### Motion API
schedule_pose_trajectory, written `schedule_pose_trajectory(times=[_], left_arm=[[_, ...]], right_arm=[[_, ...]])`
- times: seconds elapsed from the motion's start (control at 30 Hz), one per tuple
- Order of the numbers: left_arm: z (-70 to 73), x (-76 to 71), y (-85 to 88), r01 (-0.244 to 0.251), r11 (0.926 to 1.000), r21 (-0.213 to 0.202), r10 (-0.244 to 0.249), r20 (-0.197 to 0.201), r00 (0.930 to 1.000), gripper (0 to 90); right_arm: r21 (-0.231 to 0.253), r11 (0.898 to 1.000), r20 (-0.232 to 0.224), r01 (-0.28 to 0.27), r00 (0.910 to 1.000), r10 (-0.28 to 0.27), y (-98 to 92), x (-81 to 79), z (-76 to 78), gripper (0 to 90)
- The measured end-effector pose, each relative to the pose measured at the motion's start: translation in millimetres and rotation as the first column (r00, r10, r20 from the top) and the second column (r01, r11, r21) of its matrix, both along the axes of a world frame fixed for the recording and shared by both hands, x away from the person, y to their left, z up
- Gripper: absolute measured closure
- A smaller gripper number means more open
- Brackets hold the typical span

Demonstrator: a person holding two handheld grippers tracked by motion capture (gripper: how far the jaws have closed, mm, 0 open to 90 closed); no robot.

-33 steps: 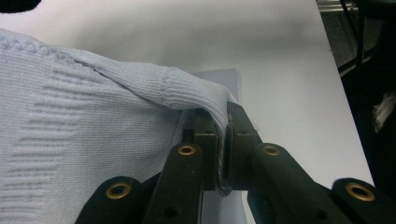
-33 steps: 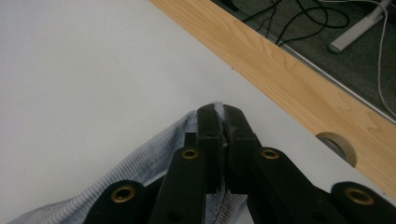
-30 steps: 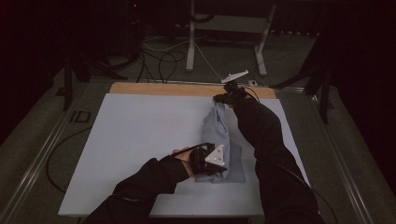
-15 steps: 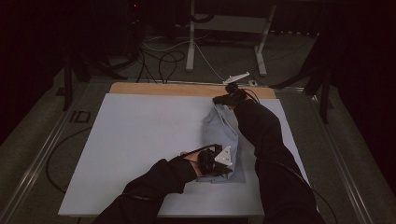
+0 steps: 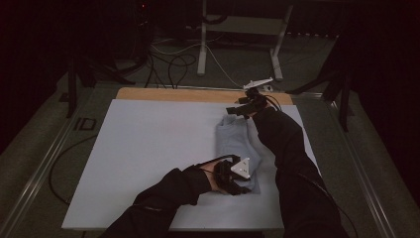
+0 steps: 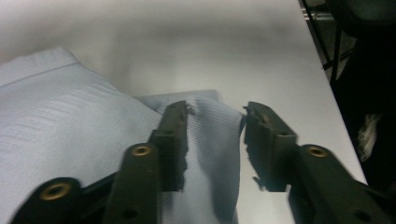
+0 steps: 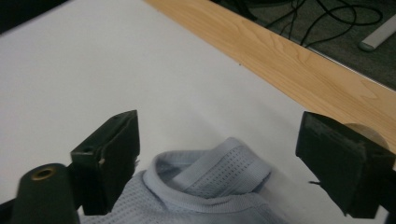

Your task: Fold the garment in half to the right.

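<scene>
One folded pale-blue shirt lies on the right half of the white table, collar end toward the far wooden strip and hem end near the person. Both tongs have just been opening. The left gripper stands part-way apart, with a ridge of the shirt's near corner between its jaws but no pad pressing on it, as far as the left gripper view shows. The right gripper gapes wide above the collar, holding nothing.

What could go wrong, I judge: the cloth ridge could snag on the chipped left pad when that hand draws away, pulling the fold open; the loose collar may spring out of line, since nothing pins it.

Much bare table lies to the shirt's left. On the other side the table's right edge is close, and the person's right sleeve lies along it, so room there is tight.
</scene>
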State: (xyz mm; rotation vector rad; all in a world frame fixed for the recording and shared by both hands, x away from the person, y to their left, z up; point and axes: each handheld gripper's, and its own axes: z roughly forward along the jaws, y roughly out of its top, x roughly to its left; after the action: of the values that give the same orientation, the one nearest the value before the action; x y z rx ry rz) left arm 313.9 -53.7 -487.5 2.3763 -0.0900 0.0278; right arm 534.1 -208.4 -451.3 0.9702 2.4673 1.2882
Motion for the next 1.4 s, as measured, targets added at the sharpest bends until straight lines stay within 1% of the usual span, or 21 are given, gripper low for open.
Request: schedule_pose_trajectory(times=[0.03,0.07,0.13,0.23,0.4,0.53,0.6,0.7,0.83,0.9,1.0,1.1,1.13,1.17,1.2,1.23,1.27,1.3,1.33,1.37,1.4], left_arm=[[0.7,0.0,-0.2,0.005,1.0000,-0.003,-0.005,-0.006,1.0000,57.7],[1.4,0.0,-0.6,0.001,1.0000,0.000,-0.001,-0.001,1.0000,55.3],[3.0,0.4,-0.6,0.001,1.0000,0.000,-0.001,-0.013,0.9999,49.1],[5.9,-0.2,-0.2,0.009,1.0000,-0.001,-0.009,-0.016,0.9998,46.9],[11.2,-1.1,2.1,0.015,0.9999,-0.001,-0.016,-0.014,0.9998,46.0],[15.7,-2.0,6.8,0.010,0.9999,-0.001,-0.010,-0.017,0.9998,44.6],[18.3,-2.4,10.1,0.015,0.9999,-0.007,-0.015,-0.021,0.9997,43.8],[22.6,-1.6,15.7,0.007,0.9998,-0.017,-0.008,-0.031,0.9995,43.7],[28.4,-1.1,25.5,0.000,0.9995,-0.032,-0.002,-0.042,0.9991,42.7],[30.3,0.0,31.5,-0.001,0.9994,-0.036,-0.001,-0.049,0.9988,41.7],[30.8,3.1,40.8,-0.019,0.9991,-0.037,0.017,-0.061,0.9980,40.8],[32.2,3.6,50.8,-0.036,0.9984,-0.044,0.034,-0.066,0.9973,37.1],[32.9,3.8,54.5,-0.048,0.9978,-0.044,0.045,-0.065,0.9968,34.7],[33.4,4.5,58.3,-0.059,0.9970,-0.049,0.056,-0.071,0.9960,32.8],[34.5,5.2,62.6,-0.077,0.9956,-0.053,0.074,-0.064,0.9952,31.5],[36.1,6.3,67.1,-0.092,0.9937,-0.065,0.087,-0.072,0.9937,31.5],[37.6,7.8,72.0,-0.095,0.9921,-0.082,0.088,-0.084,0.9925,24.1],[39.1,8.5,76.6,-0.103,0.9904,-0.092,0.095,-0.088,0.9916,24.1],[40.6,9.4,81.4,-0.104,0.9898,-0.098,0.094,-0.096,0.9909,16.2],[43.1,9.7,90.7,-0.114,0.9869,-0.114,0.102,-0.111,0.9886,14.6],[43.1,9.7,90.7,-0.114,0.9869,-0.114,0.102,-0.111,0.9886,13.8]], right_arm=[[0.000,1.000,0.000,0.000,1.0000,0.000,0.0,0.0,0.0,11.5],[0.002,1.000,-0.005,-0.005,1.0000,0.005,-0.6,-0.8,0.2,10.0],[-0.002,1.000,0.008,-0.011,0.9999,0.011,-2.1,-3.5,1.5,9.8],[-0.003,1.000,0.018,-0.011,0.9998,0.011,-2.8,-5.3,2.6,9.8],[-0.009,1.000,0.033,-0.019,0.9993,0.019,-5.4,-10.3,5.4,9.8],[0.005,1.000,0.038,-0.013,0.9992,0.013,-8.6,-15.0,7.2,9.8],[-0.002,1.000,0.042,-0.015,0.9990,0.015,-9.9,-17.1,8.1,9.8],[0.011,1.000,0.047,-0.011,0.9989,0.010,-12.8,-22.2,10.9,9.8],[0.009,1.000,0.059,-0.011,0.9982,0.010,-15.0,-26.7,12.7,10.0],[-0.006,1.000,0.077,-0.017,0.9969,0.017,-15.7,-31.9,12.2,12.5],[-0.021,1.000,0.073,-0.020,0.9971,0.022,-15.1,-34.4,10.0,12.6],[-0.025,1.000,0.073,-0.014,0.9972,0.016,-14.8,-38.6,8.1,11.6],[-0.033,0.999,0.073,-0.011,0.9972,0.013,-14.5,-40.4,8.2,11.1],[-0.040,0.999,0.098,-0.003,0.9952,0.007,-14.3,-43.4,7.9,10.9],[-0.038,0.999,0.106,-0.003,0.9944,0.007,-14.7,-44.8,7.6,10.9],[-0.038,0.999,0.106,-0.003,0.9944,0.007,-14.7,-44.8,7.6,10.9],[-0.029,1.000,0.105,-0.004,0.9945,0.007,-15.3,-46.7,6.3,10.9],[-0.029,1.000,0.105,-0.004,0.9945,0.007,-15.3,-46.7,6.3,10.9],[-0.024,1.000,0.104,0.000,0.9946,0.002,-16.0,-48.8,4.3,10.9],[-0.020,1.000,0.101,0.002,0.9949,0.000,-16.6,-49.7,3.0,11.0],[-0.022,1.000,0.099,0.005,0.9951,-0.003,-17.3,-50.3,1.6,11.0]])
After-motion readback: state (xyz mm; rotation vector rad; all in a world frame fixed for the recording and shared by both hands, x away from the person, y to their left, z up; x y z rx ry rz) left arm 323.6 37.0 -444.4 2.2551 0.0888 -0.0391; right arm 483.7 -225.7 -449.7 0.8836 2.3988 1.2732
